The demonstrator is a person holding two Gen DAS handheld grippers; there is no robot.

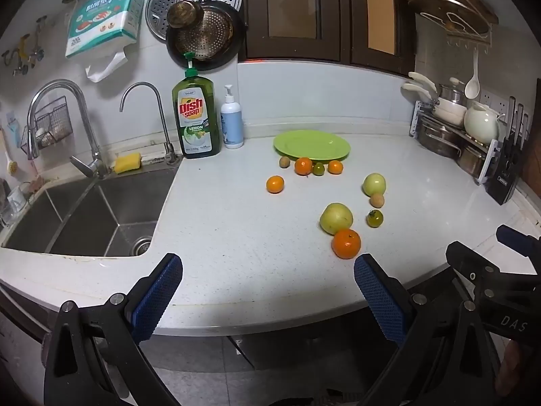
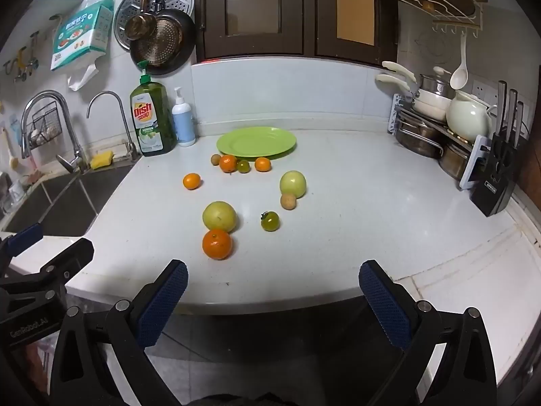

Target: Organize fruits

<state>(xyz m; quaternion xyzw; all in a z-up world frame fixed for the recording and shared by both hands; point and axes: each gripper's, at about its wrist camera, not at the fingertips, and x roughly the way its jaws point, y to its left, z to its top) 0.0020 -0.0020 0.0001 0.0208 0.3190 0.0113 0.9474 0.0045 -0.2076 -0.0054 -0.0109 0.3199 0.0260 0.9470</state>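
A green plate (image 1: pixel 311 145) (image 2: pixel 256 142) lies empty at the back of the white counter (image 1: pixel 236 223). Several fruits lie in front of it: a large orange (image 1: pixel 346 243) (image 2: pixel 217 244) nearest, touching a pale green apple (image 1: pixel 336 218) (image 2: pixel 219 216), a second green apple (image 1: pixel 374 184) (image 2: pixel 292 183), a green tomato (image 1: pixel 375 218) (image 2: pixel 270 221), small brown fruits and small oranges (image 1: pixel 275 184) (image 2: pixel 191 181). My left gripper (image 1: pixel 267 291) is open and empty at the counter's front edge. My right gripper (image 2: pixel 272 294) is open and empty there too, to its right.
A steel sink (image 1: pixel 84 213) with two taps lies at left. A dish soap bottle (image 1: pixel 196 118) and a white pump bottle (image 1: pixel 232 121) stand behind it. A pot rack (image 2: pixel 436 128) and a knife block (image 2: pixel 497 176) stand at the right.
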